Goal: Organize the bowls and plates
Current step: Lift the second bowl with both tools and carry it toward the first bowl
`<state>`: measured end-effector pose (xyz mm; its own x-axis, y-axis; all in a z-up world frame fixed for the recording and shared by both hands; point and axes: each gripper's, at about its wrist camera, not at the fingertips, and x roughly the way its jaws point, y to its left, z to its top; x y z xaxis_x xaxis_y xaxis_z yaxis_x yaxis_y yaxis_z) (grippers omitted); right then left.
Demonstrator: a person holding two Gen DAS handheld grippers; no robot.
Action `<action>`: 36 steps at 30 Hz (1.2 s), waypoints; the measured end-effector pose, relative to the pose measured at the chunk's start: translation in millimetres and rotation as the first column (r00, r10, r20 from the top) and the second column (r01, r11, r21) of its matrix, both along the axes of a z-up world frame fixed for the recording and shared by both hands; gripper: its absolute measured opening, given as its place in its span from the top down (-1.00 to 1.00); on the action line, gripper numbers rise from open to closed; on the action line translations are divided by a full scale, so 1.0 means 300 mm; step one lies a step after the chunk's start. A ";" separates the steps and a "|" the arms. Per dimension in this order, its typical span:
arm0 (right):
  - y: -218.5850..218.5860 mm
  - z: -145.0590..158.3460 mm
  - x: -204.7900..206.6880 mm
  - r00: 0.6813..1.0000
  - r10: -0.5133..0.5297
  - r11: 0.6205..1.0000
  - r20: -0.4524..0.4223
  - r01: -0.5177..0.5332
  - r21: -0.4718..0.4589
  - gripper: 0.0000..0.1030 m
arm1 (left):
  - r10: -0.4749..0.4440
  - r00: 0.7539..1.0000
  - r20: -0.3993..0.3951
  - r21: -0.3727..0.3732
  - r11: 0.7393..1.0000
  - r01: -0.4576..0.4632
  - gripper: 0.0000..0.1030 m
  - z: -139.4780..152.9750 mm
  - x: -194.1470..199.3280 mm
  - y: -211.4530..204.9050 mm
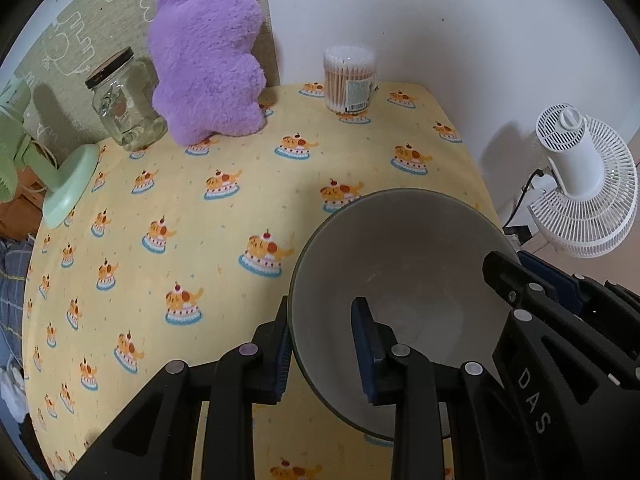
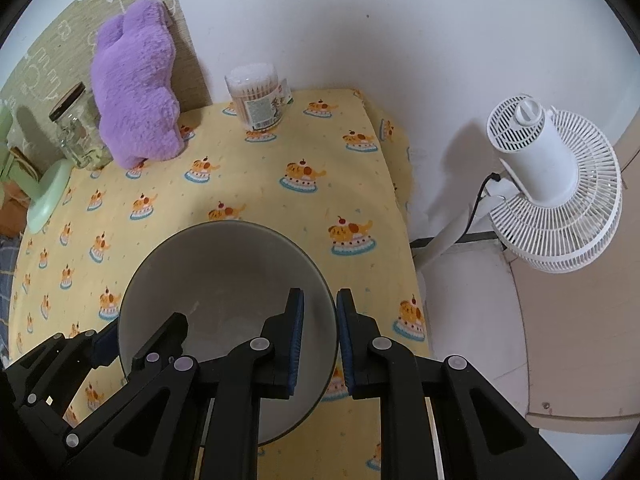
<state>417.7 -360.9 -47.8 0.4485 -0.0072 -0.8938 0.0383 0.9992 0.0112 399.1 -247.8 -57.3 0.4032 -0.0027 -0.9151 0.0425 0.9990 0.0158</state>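
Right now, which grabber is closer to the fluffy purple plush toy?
Left. The left gripper pinches the grey bowl's rim on the side toward the fluffy purple plush toy; the right gripper pinches the opposite rim, farther away.

White wall [image 2: 360,20]; white fan [image 2: 556,188] beside yellow-clothed table [image 2: 280,200].

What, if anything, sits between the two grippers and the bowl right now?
Nothing visible. The left gripper is shut on the bowl's left rim, one finger inside and one outside; the right gripper is shut on the opposite rim the same way. The jar, plush toy and cotton swab tub stand far back.
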 end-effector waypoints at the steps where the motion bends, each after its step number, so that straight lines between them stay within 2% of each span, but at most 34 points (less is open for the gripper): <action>1: 0.002 0.004 -0.009 1.000 0.001 1.000 -0.002 -0.001 0.001 0.60 | 0.000 1.000 0.001 0.002 1.000 0.000 0.48 0.004 -0.010 0.002; 21: 0.034 0.054 -0.191 0.999 -0.013 0.999 -0.038 0.014 0.034 0.60 | -0.011 1.000 -0.009 0.019 1.000 0.012 0.48 0.051 -0.165 0.036; 36: 0.135 0.227 -0.332 0.999 -0.022 1.000 0.029 0.021 0.007 0.60 | -0.039 0.997 0.067 0.004 0.999 0.039 0.48 0.208 -0.294 0.136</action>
<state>318.2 -320.3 20.2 0.4742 -0.0108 -0.8804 0.0593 0.9980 0.0197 310.8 -207.0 5.1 0.4634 -0.0172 -0.8860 0.0800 0.9965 0.0225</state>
